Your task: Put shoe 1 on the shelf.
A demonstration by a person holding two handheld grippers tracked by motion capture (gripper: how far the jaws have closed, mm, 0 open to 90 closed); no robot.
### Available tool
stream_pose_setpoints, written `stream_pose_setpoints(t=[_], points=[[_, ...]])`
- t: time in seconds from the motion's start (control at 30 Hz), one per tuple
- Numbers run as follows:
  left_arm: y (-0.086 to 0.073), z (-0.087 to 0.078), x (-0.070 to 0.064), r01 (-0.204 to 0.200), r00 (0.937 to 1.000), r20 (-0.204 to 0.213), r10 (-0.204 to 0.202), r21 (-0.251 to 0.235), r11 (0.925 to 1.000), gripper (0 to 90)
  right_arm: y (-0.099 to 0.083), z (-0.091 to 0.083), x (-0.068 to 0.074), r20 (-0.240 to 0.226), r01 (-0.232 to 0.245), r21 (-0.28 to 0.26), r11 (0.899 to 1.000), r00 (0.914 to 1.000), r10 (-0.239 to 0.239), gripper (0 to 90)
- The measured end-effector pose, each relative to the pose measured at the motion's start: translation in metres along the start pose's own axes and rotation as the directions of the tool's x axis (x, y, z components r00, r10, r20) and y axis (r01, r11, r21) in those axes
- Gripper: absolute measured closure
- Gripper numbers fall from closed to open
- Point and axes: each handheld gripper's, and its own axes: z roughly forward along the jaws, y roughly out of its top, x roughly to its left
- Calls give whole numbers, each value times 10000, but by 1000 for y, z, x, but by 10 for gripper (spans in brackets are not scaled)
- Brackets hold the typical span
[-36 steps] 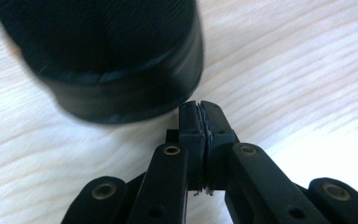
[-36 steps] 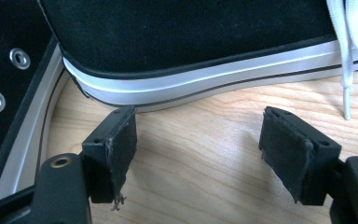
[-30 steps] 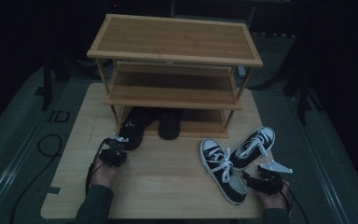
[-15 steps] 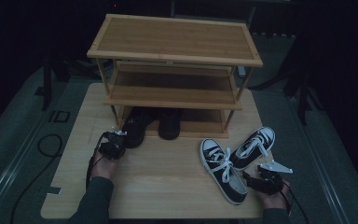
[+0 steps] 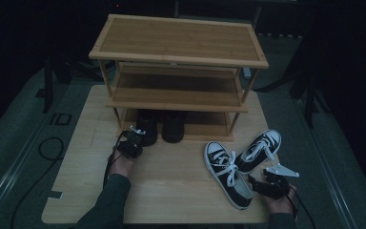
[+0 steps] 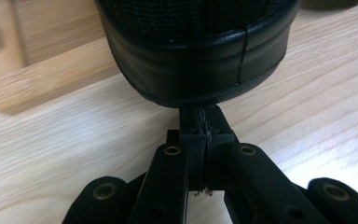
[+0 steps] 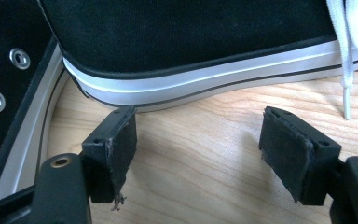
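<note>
Looking down from the high view, the left tongs point(image 5: 134, 138) sit at the heel of a black shoe point(image 5: 147, 128) on the bottom tier of the bamboo shoe rack point(image 5: 178, 57), while the right tongs point(image 5: 259, 183) rest on the table point(image 5: 171, 181) beside two black-and-white sneakers point(image 5: 228, 174). The left gripper view shows its jaws pressed together against that heel point(image 6: 193, 56), apparently nudging it home. The right gripper view shows jaws spread wide before a sneaker's white sole point(image 7: 205, 79); next, likely, closing on it.

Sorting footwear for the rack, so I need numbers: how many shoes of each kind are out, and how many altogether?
Plain black shoes, on the rack's bottom shelf: 2
Black-and-white laced sneakers, on the table: 2
Total: 4 shoes
</note>
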Motion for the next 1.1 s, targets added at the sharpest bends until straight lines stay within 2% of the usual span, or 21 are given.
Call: stream_pose_setpoints(t=[0.17, 0.23, 0.43, 0.7, 1.1], points=[[9, 5, -8, -169, 9998, 97, 169, -5, 9999, 891, 0, 0, 0, -1, -5, -2, 10000, 10000, 5, 274], [11, 6, -10, -192, 9998, 12, 192, -7, 9998, 890, 0, 0, 0, -2, -2, -2, 10000, 10000, 2, 274], [11, 7, -9, -196, 9997, 145, 196, -26, 9998, 882, 0, 0, 0, -2, -1, -3, 10000, 10000, 1, 274], [4, 1, -4, -139, 9996, 232, 146, -283, 9995, 798, 0, 0, 0, -4, -4, -2, 10000, 10000, 4, 274], [-10, -2, 8, 16, 9994, 335, 3, -552, 9985, 730, 0, 0, 0, -27, 29, 20, 10000, 10000, -29, 274]])
